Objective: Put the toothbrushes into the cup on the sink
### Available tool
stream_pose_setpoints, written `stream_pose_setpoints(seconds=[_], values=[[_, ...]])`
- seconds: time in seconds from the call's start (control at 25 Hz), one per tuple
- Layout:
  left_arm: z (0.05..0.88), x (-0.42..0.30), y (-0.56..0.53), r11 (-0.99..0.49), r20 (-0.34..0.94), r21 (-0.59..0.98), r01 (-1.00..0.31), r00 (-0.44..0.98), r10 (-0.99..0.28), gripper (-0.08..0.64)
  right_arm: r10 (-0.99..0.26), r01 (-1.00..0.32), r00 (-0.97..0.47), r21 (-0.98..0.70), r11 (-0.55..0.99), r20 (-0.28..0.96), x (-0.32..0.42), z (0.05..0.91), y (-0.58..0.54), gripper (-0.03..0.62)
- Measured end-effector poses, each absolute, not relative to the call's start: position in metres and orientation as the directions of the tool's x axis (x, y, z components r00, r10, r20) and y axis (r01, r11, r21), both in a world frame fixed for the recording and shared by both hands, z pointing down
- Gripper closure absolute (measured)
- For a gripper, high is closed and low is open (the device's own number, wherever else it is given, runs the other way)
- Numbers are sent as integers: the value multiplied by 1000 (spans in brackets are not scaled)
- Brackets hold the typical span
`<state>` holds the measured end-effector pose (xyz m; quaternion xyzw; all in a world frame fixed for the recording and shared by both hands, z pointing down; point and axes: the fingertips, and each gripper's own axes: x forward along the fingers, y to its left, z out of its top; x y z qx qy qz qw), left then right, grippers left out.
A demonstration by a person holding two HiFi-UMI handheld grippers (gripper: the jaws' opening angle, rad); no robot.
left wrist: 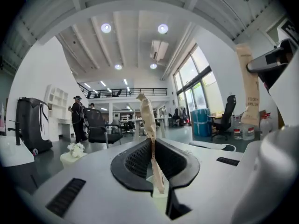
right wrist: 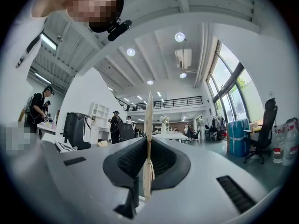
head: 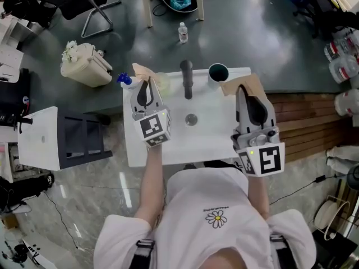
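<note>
Dark grey floor [head: 252, 32], tall windows [left wrist: 192, 76], round ceiling lights [left wrist: 162, 28], black office chair [left wrist: 228, 116]

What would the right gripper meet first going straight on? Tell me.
Nothing near, it seems: the right gripper, shut on a toothbrush, points out over open room; the cup lies left of its line.

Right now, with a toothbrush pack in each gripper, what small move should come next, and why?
Probably tip the right gripper left so its toothbrush pack points into the cup. Its jaws are shut on the pack, whose end lies just right of the cup's rim; the left gripper is farther off.
</note>
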<state>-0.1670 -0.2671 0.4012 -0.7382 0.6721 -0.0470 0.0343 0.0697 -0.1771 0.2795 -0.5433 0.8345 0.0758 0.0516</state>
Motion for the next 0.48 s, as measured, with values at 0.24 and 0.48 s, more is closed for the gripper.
stream_pose_setpoints(seconds=[0.24, 0.48], values=[[437, -168, -277, -101, 98, -103, -990, 91, -991, 525, -907, -920, -391, 73, 384, -153, 75, 285, -179, 574], [460, -167, -282, -103, 162, -98, -990, 86, -983, 524, -911, -922, -387, 74, 380, -142, 76, 289, -178, 572]])
